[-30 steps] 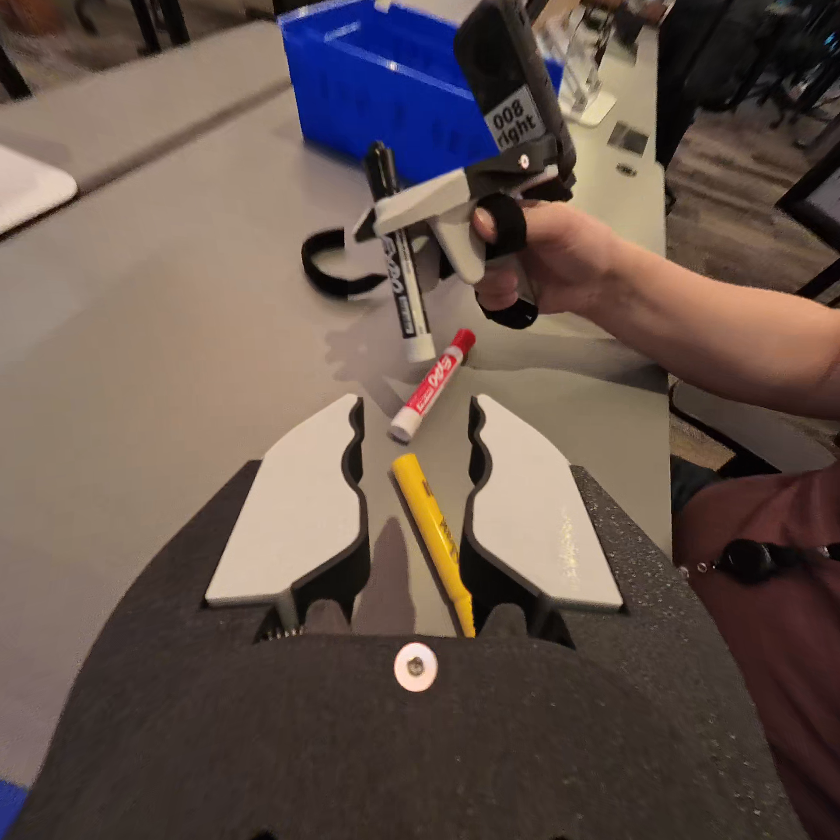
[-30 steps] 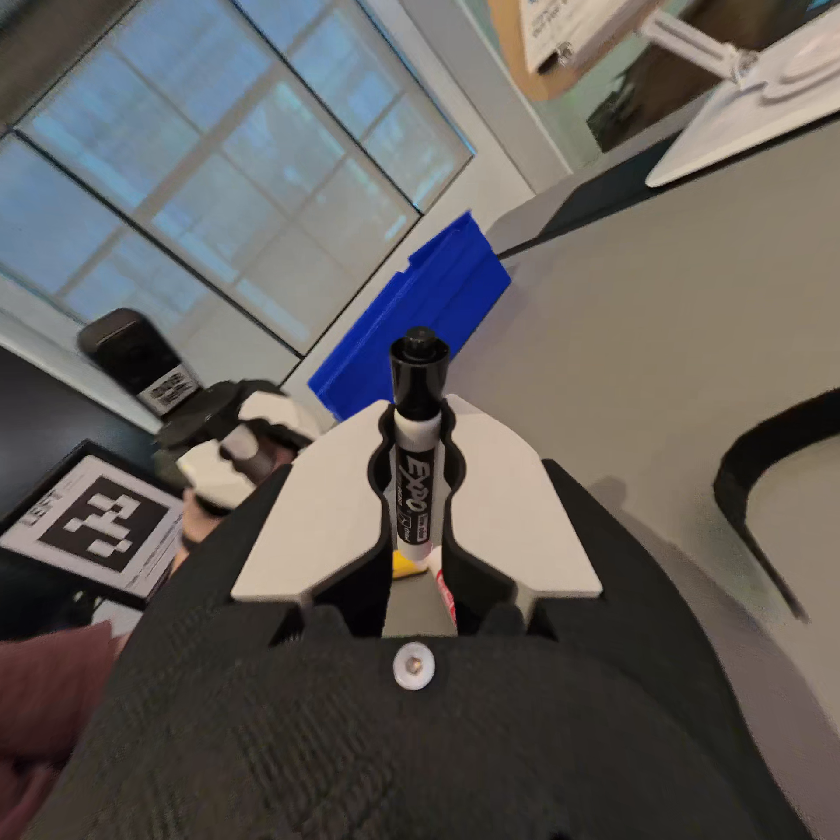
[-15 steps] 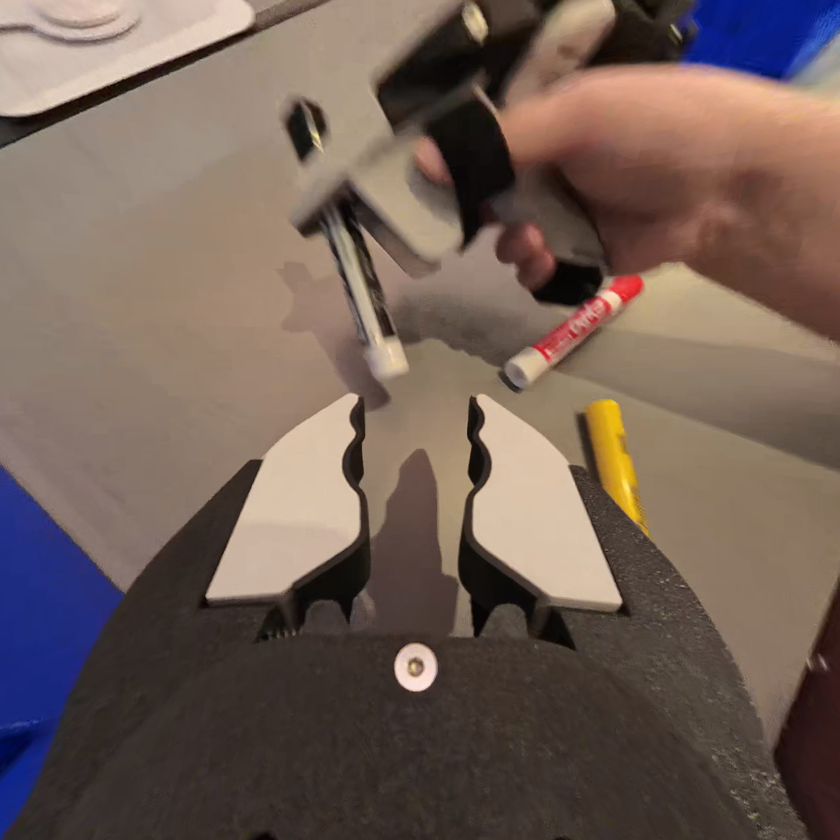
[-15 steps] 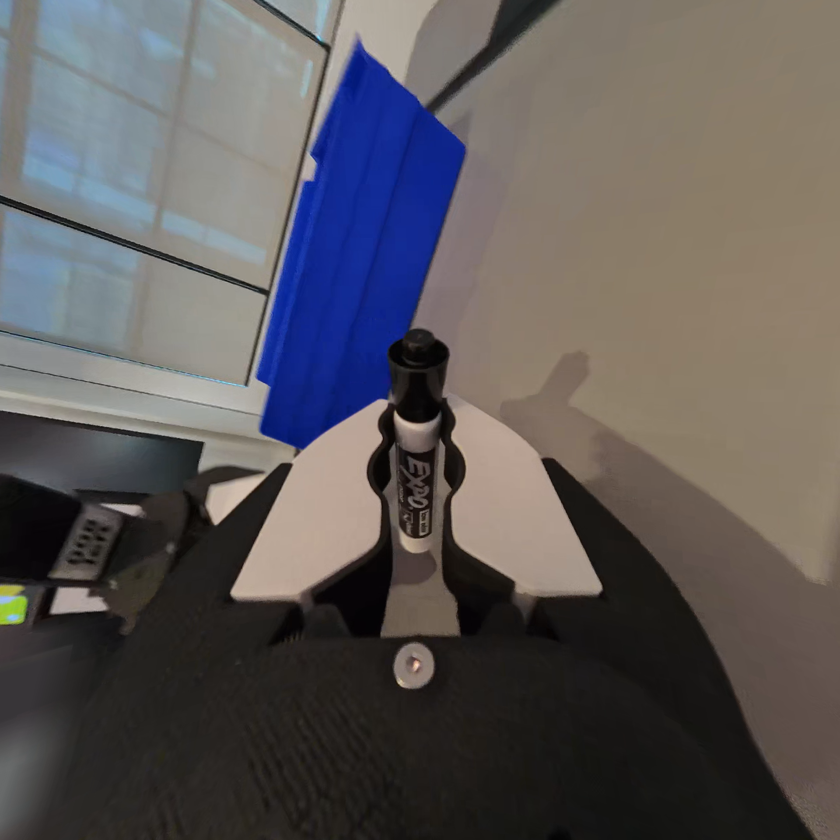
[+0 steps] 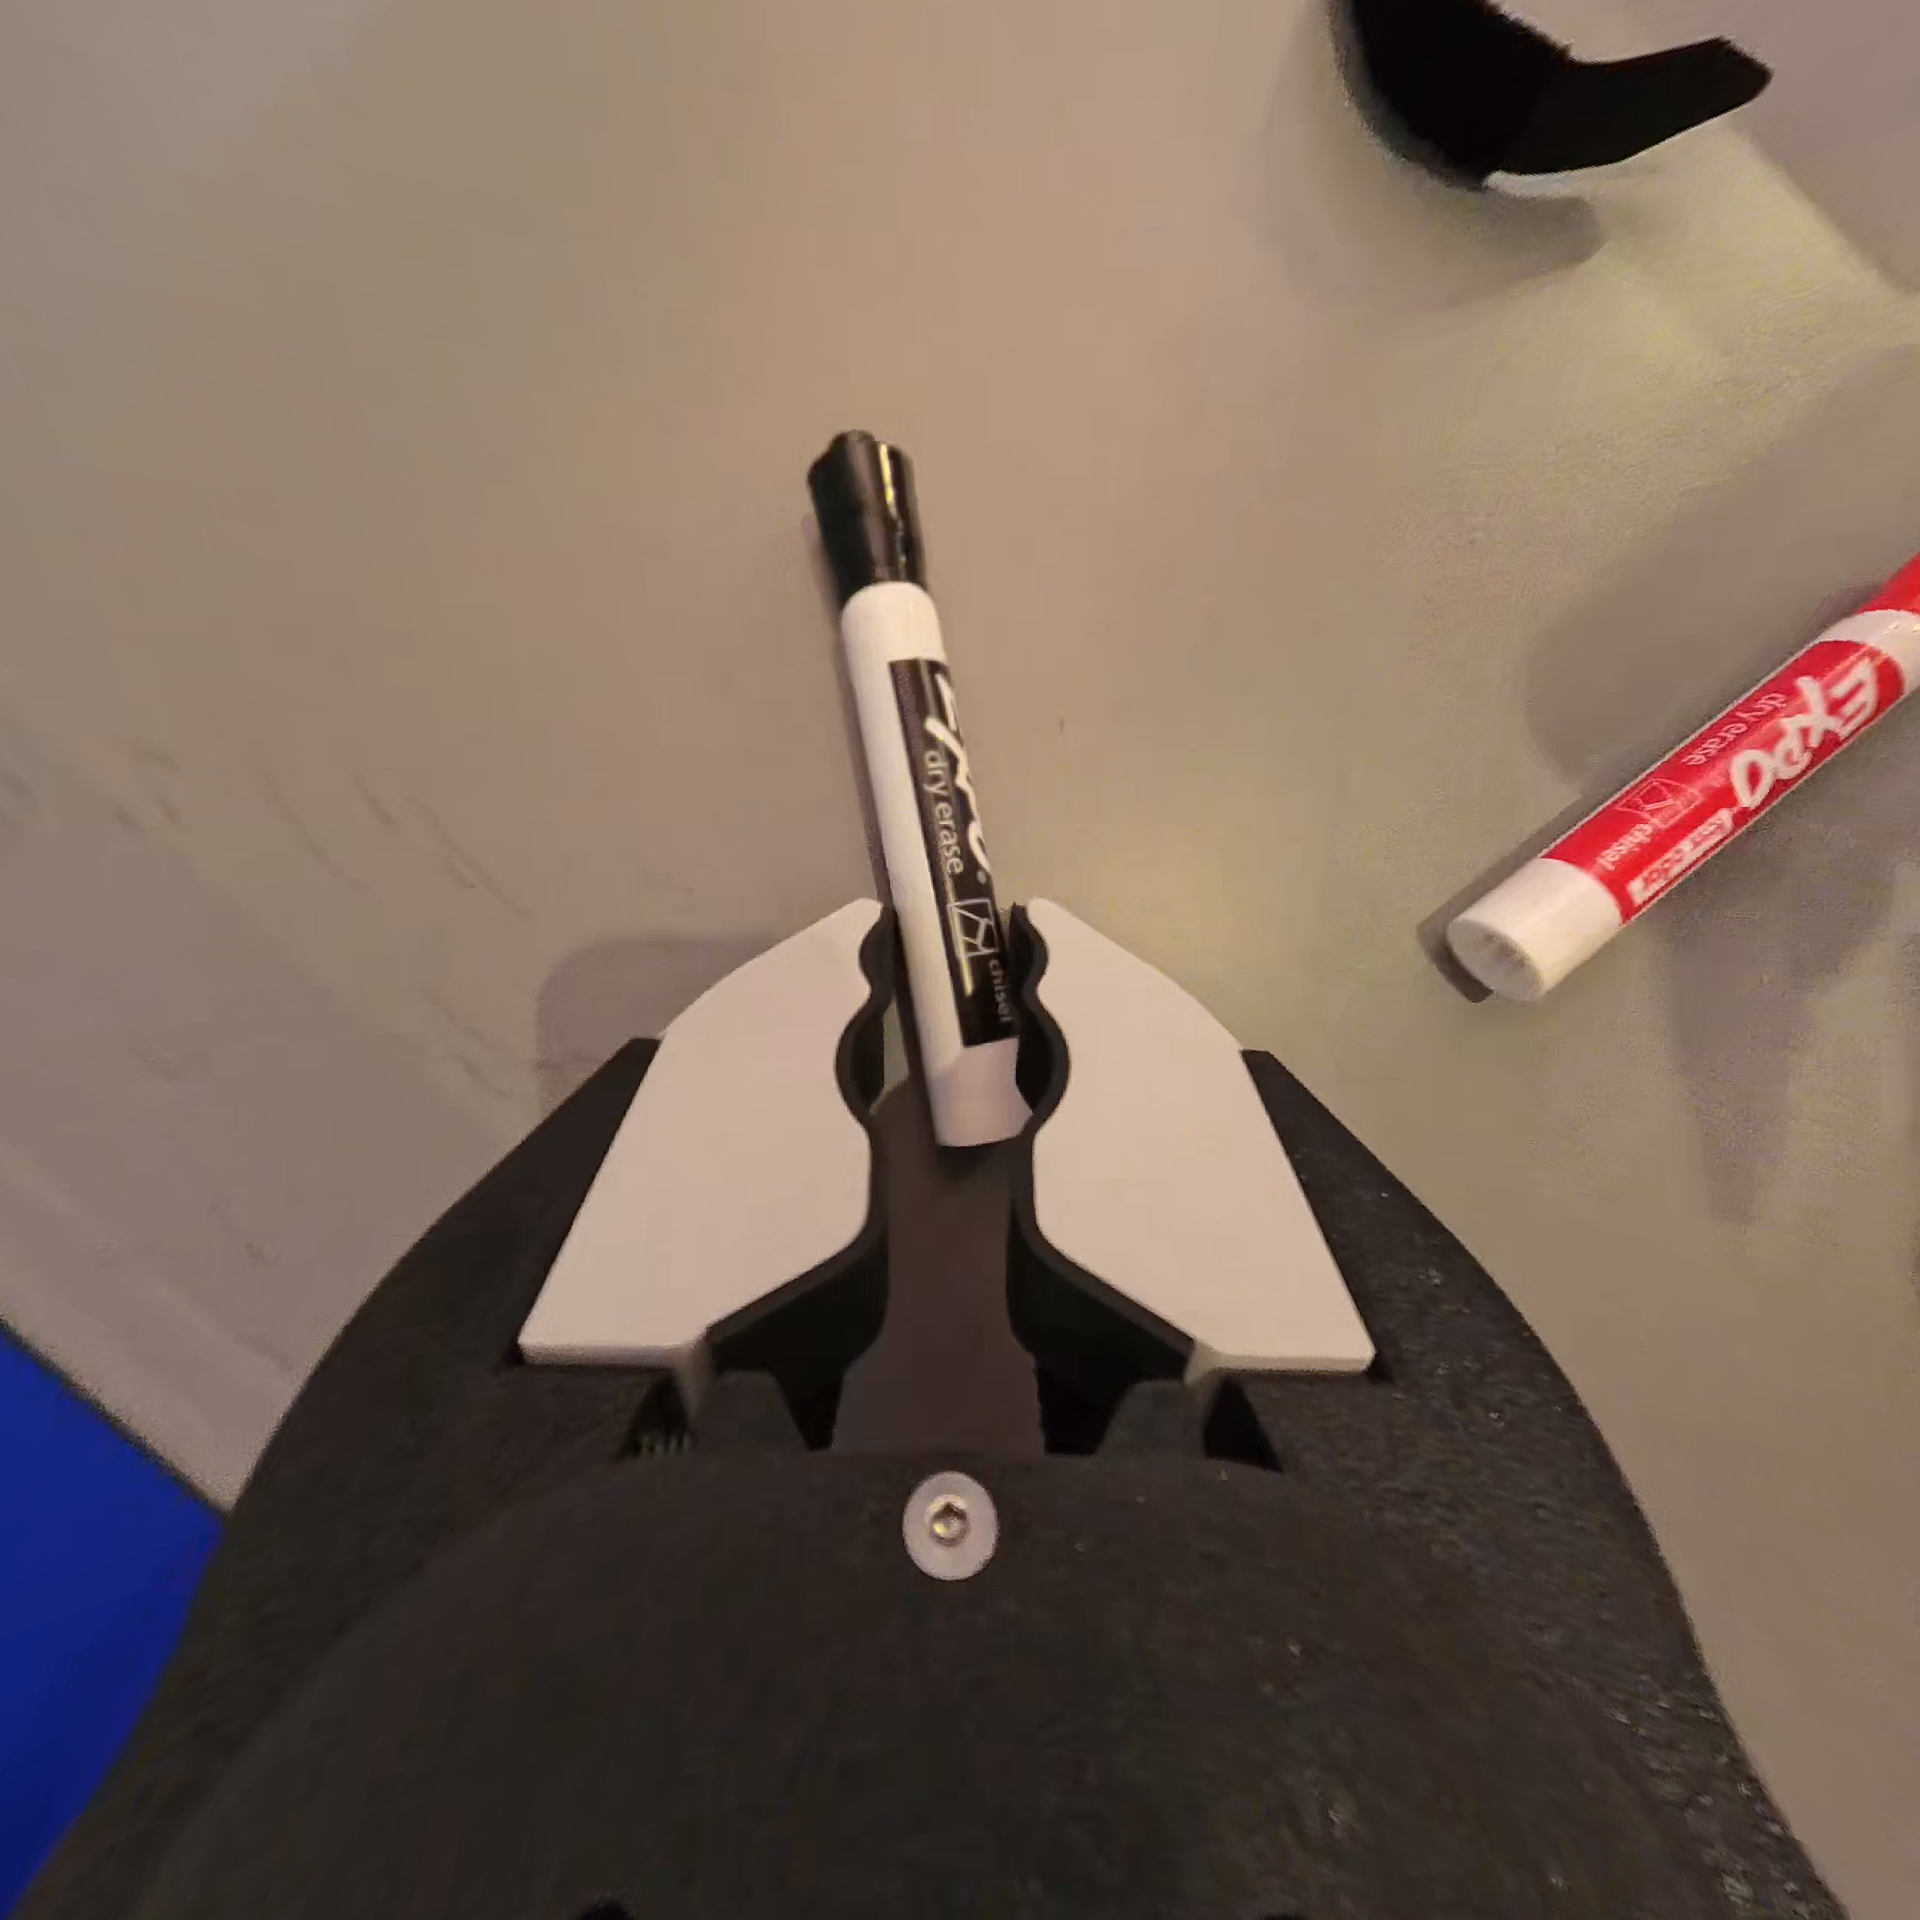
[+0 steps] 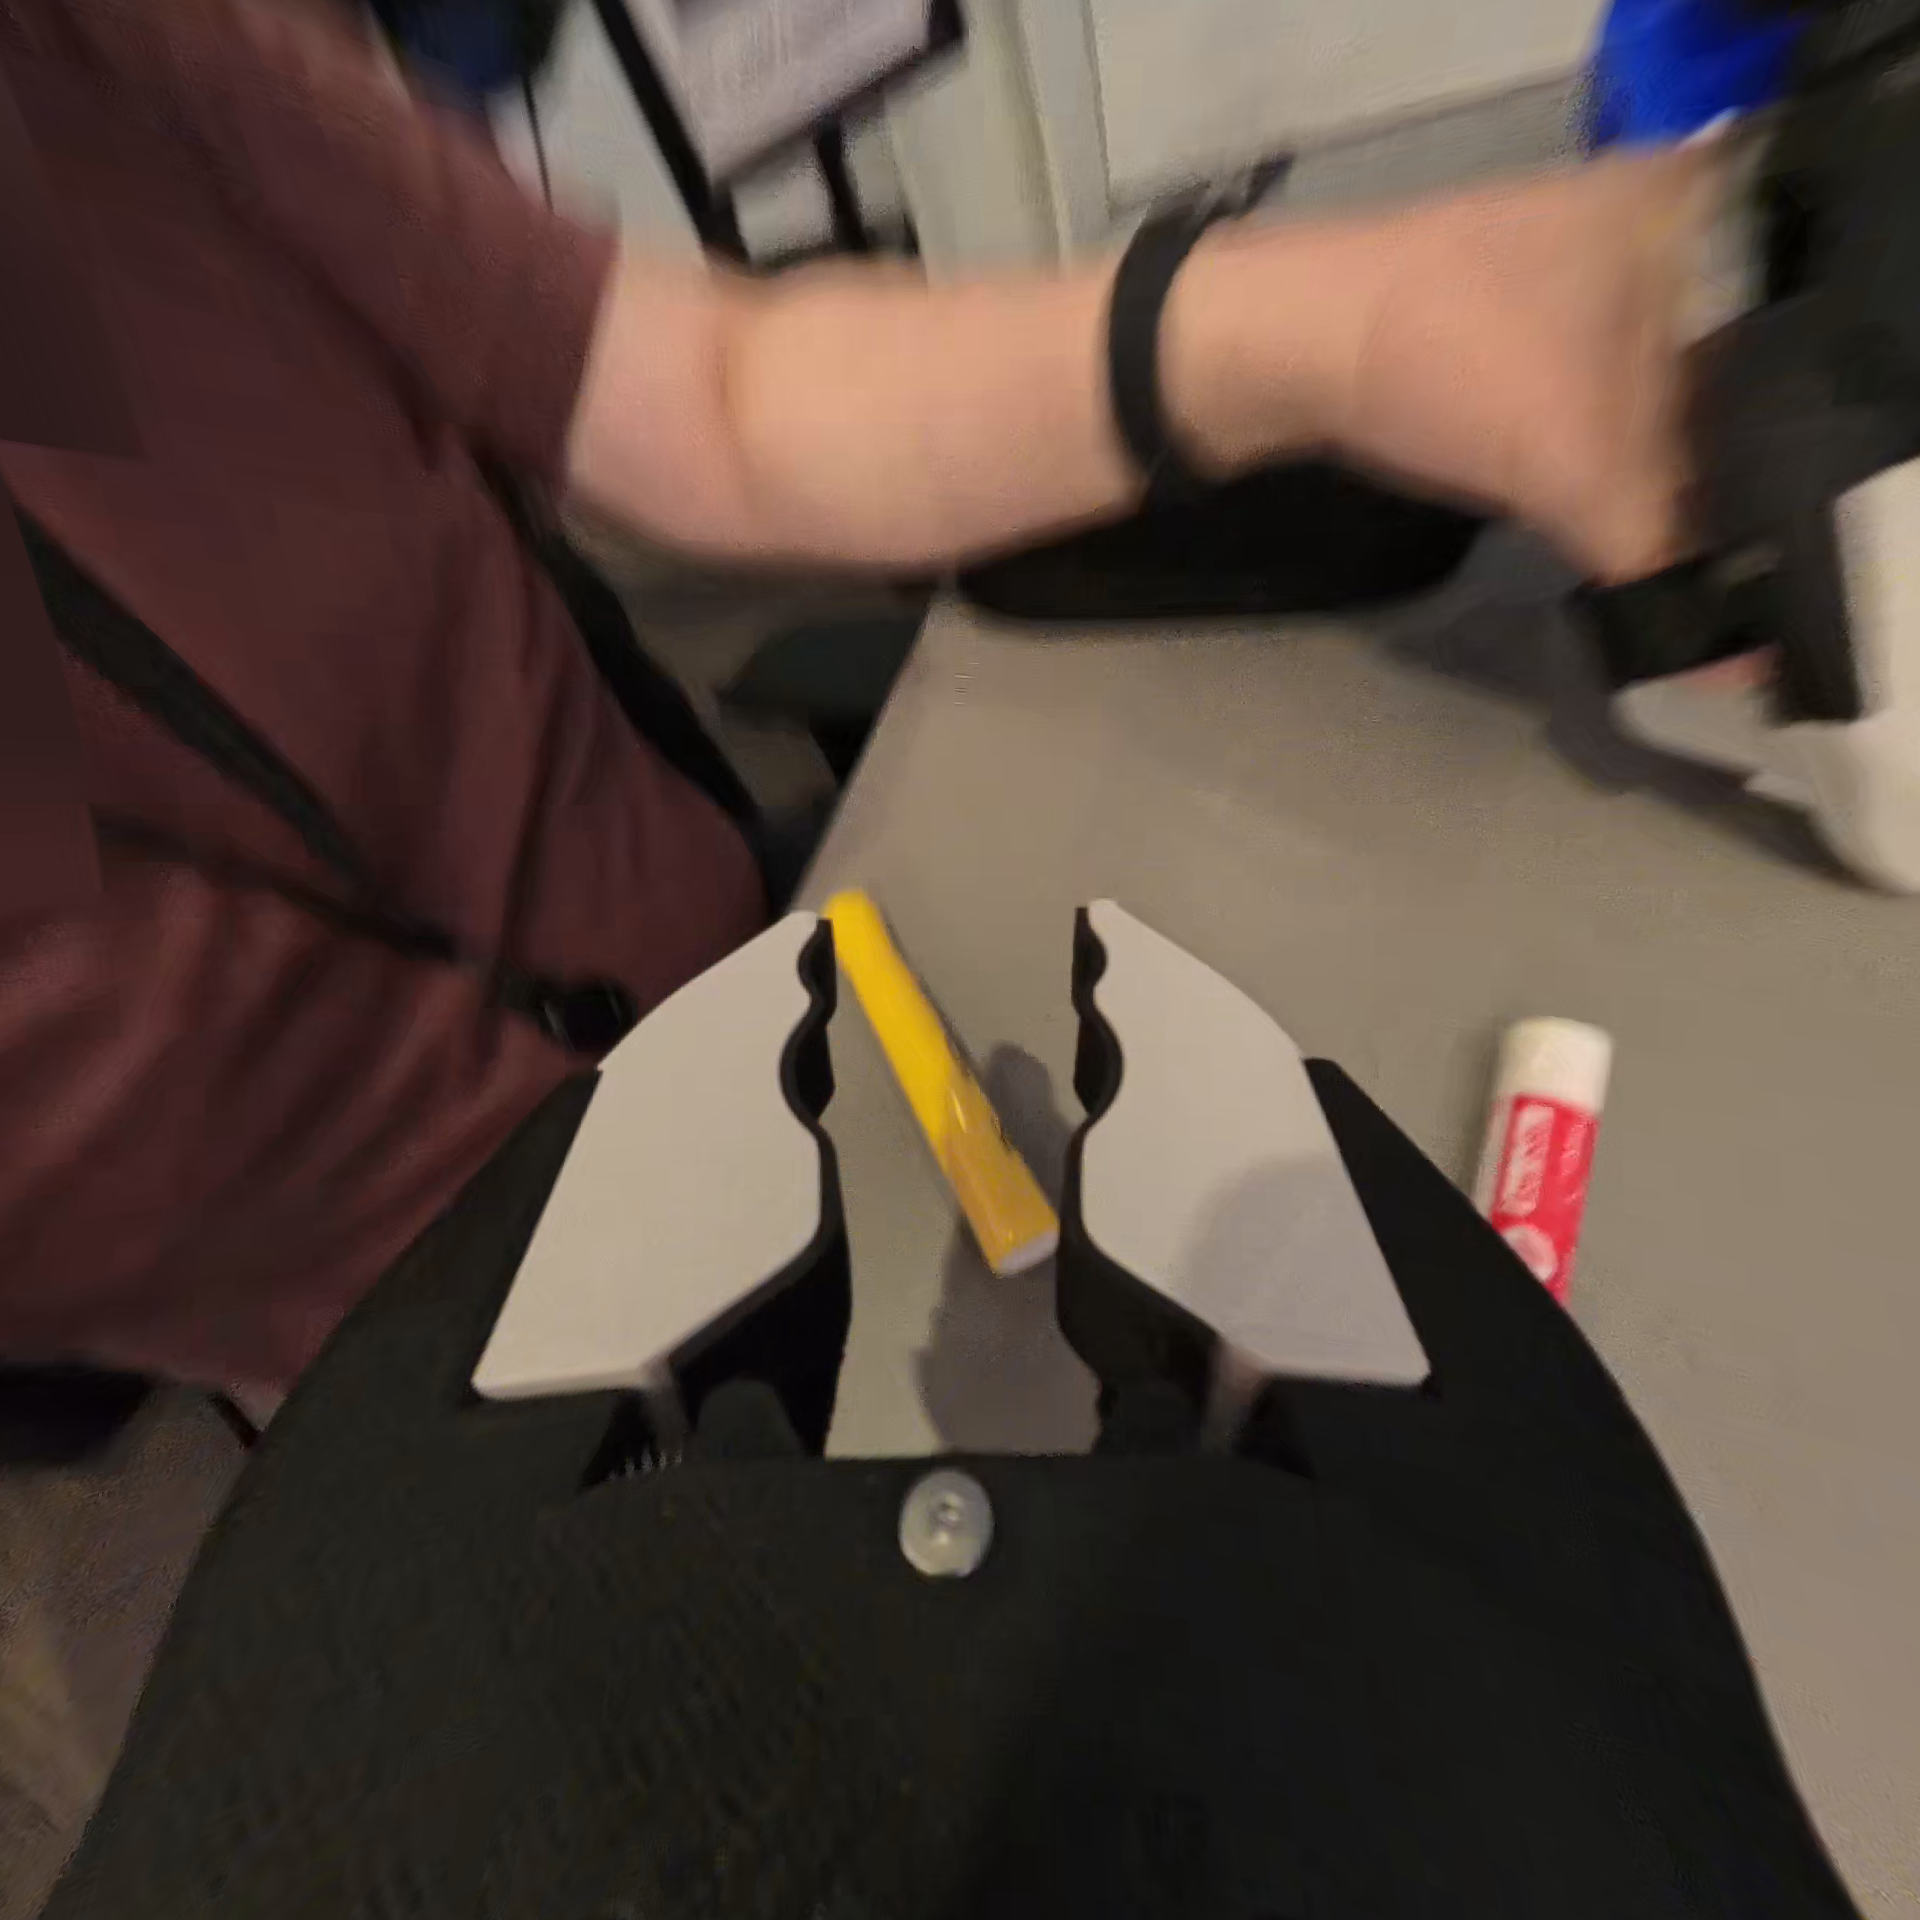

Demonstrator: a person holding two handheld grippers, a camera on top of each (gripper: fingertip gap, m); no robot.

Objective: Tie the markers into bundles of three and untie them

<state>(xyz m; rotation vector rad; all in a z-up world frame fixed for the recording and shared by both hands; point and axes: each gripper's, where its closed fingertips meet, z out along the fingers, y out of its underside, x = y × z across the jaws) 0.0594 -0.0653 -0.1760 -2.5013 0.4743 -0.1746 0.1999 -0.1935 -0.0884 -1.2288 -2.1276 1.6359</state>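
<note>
The right gripper [image 6: 951, 1023] is open with nothing in it. The yellow marker [image 6: 935, 1081] lies flat on the grey table [image 6: 1299, 831] right between its fingers. Its long side runs slantwise across the gap, far end by the left finger, near end by the right finger. So I think this gripper is the one to pick it up, after a small turn to line up.

The red marker [image 6: 1538, 1153] lies just to the right, outside the fingers.

The left gripper [image 5: 951, 1023] is closed on the black marker [image 5: 920, 790], pinching its white end, black cap pointing away and leaning left. A black strap [image 5: 1538, 104] lies farther off, blurry.

All the markers have labels with print; I leave the words out.
</note>
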